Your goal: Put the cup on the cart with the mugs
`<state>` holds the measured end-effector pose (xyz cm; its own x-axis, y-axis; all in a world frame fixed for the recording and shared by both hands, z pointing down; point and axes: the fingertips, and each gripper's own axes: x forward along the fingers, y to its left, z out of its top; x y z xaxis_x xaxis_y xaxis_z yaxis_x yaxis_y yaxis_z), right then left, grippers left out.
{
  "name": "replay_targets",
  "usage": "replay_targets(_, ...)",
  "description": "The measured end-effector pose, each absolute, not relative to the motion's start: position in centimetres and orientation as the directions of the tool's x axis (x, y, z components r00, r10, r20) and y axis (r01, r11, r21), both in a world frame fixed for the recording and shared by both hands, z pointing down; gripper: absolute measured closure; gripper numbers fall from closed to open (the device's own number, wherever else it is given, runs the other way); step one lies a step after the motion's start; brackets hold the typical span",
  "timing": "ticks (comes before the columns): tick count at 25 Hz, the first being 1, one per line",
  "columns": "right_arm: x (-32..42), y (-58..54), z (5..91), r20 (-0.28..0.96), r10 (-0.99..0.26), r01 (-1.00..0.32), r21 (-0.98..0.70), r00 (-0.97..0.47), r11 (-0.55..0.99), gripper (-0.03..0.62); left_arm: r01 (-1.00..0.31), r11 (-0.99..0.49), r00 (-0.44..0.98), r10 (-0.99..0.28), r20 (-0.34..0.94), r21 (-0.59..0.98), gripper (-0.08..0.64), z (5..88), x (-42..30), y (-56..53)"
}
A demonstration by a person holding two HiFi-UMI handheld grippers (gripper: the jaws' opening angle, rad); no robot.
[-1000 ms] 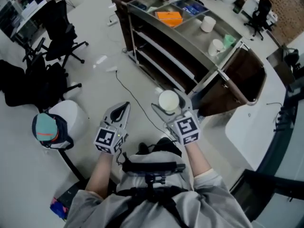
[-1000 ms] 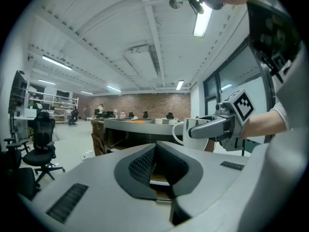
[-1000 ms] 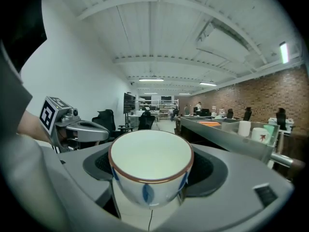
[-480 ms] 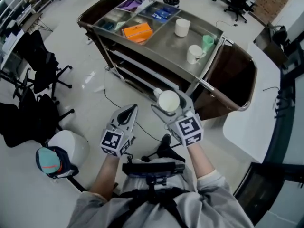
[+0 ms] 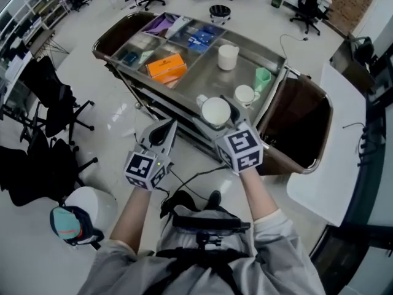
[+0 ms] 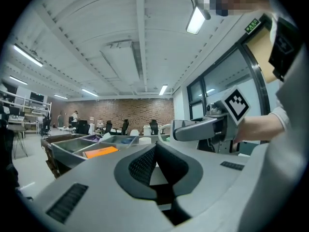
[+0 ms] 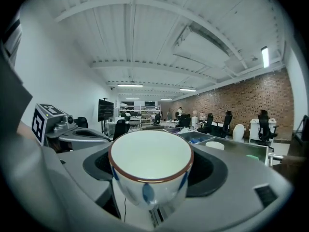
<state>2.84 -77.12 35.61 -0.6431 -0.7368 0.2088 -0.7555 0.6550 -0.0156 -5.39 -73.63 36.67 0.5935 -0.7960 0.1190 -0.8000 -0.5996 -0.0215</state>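
Head view: you are holding the cup (image 5: 215, 111) in the right claw (image 5: 216, 105), whose jaws are standing wide and clamping its sides. The cup is hanging upright over the near edge of the cart (image 5: 202, 78) top and is not yet resting on it. The left claw (image 5: 164, 131) is hovering short of the cart, over the floor, with its jaws pressed together on nothing.

By the look of it, the pickup is done and the delivery is remaining: carrying the cup inward, lowering it beside the mugs and letting go. Two white mugs are standing on the open steel area toward the cart's right end. One mug (image 5: 245, 94) is sitting just beyond the cup by the near edge, and the other mug (image 5: 228, 56) is sitting toward the far edge. A small green cup (image 5: 263, 78) is standing close to the right edge.

In the right gripper view, the carried cup is showing an empty white inside under a brown rim. At the cart's left end, the divided trays are holding an orange box (image 5: 166, 67), blue packets (image 5: 198, 37) and something purple (image 5: 161, 23) at the far-left corner. A dark brown bin (image 5: 301, 121) is hanging off the right end and is looking empty, as far as its shadowed inside is showing.
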Motion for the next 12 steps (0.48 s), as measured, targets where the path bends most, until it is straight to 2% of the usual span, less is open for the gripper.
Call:
replay_targets(4,3.7,-83.6,34.6,0.220,-0.778,-0.801,-0.027,-0.589,0.598,0.178,-0.770,-0.637,0.631,-0.769,0.105,-0.042,0.557,35.1,-4.1,-79.2)
replay_targets(12,3.2,-93.6,38.3,0.339,-0.826,-0.887,-0.059,-0.450,0.459,0.178,-0.723,-0.690,0.685,-0.720,0.112,-0.014,0.557,35.5,-4.5,-86.9)
